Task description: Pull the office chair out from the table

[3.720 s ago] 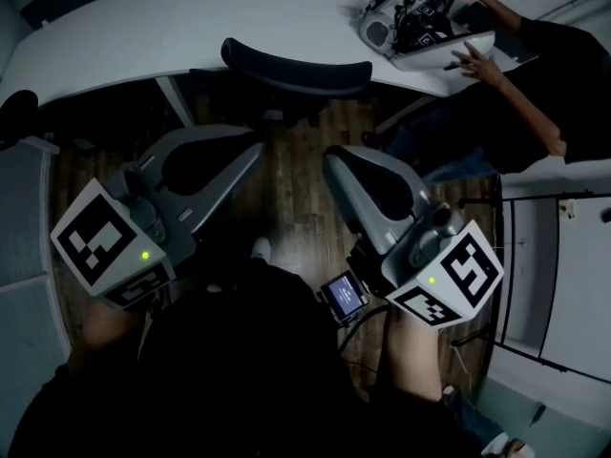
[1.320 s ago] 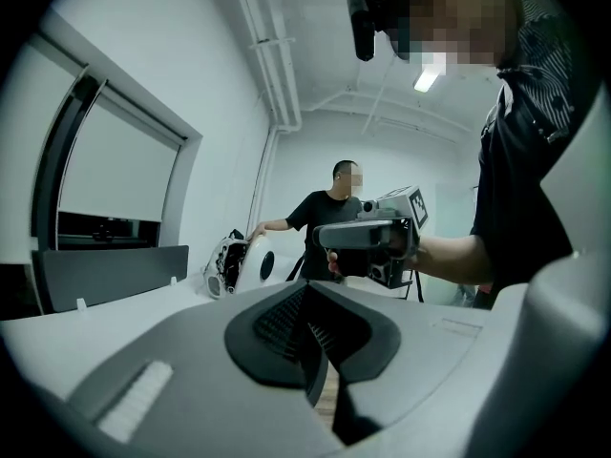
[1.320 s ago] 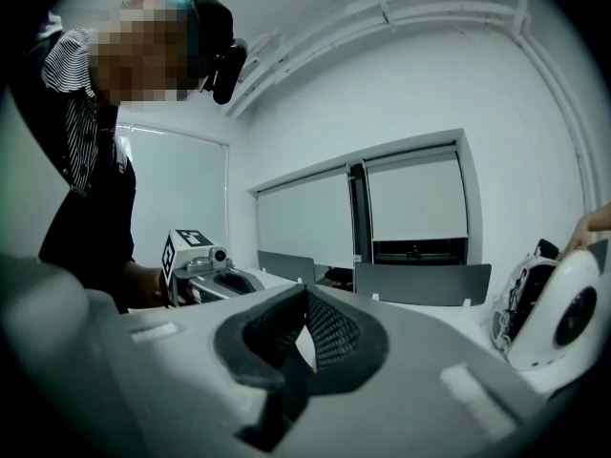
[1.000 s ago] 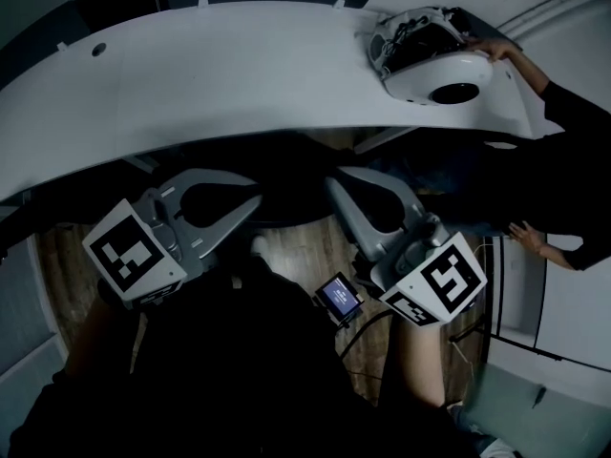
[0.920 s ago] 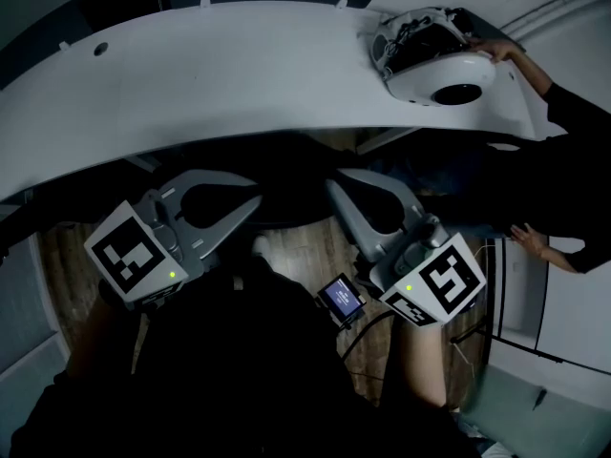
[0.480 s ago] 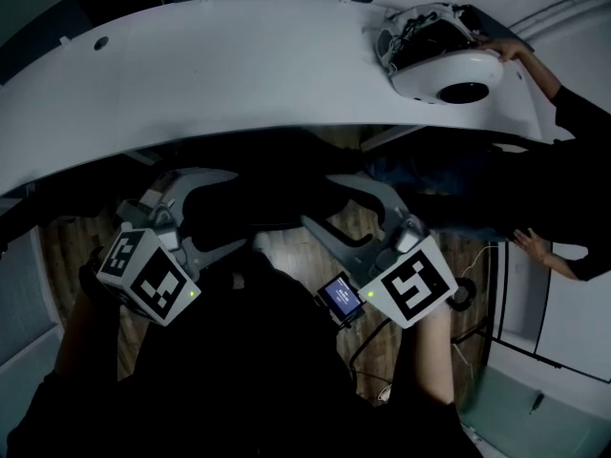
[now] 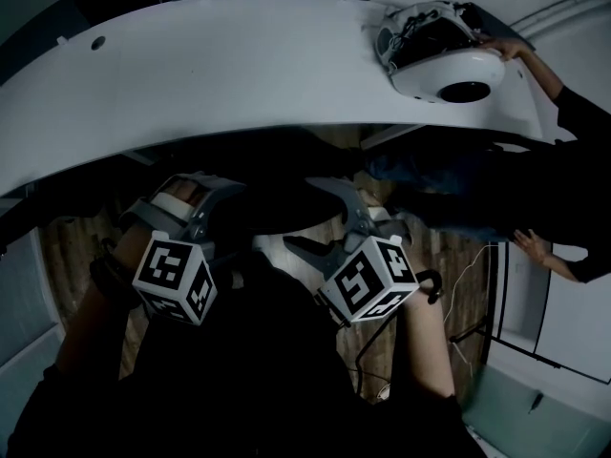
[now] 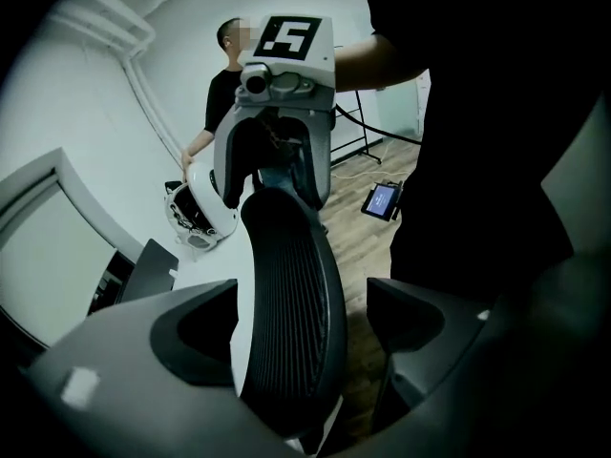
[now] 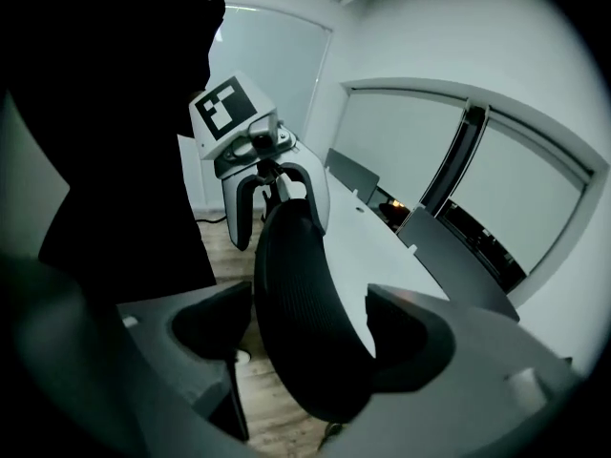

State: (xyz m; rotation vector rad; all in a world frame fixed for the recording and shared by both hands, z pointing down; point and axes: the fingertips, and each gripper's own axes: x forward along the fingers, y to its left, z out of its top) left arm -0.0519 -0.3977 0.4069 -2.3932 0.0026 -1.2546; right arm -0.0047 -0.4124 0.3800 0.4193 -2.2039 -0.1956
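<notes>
The black mesh office chair (image 7: 277,197) stands tucked against the curved white table (image 7: 239,74), with only its dark backrest showing under the table's edge. My left gripper (image 7: 205,200) has come down over the backrest's top edge on the left. In the left gripper view the backrest (image 8: 286,313) stands between the left gripper's (image 8: 301,303) opening jaws, with a gap on one side. My right gripper (image 7: 325,219) straddles the same edge further right. Its jaws are also opening around the backrest (image 9: 305,332), and the right gripper (image 9: 310,318) is not pressing on it.
A white helmet-like device (image 7: 434,51) lies at the table's far right, with another person's hand (image 7: 516,48) on it. That person, in black, stands to the right (image 7: 563,189). A small lit screen (image 8: 384,198) lies on the wooden floor near my legs.
Both grippers have rolled and dropped onto the top of the chair's backrest. Their jaws have gone from shut to wide apart around it. The chair has not moved.
</notes>
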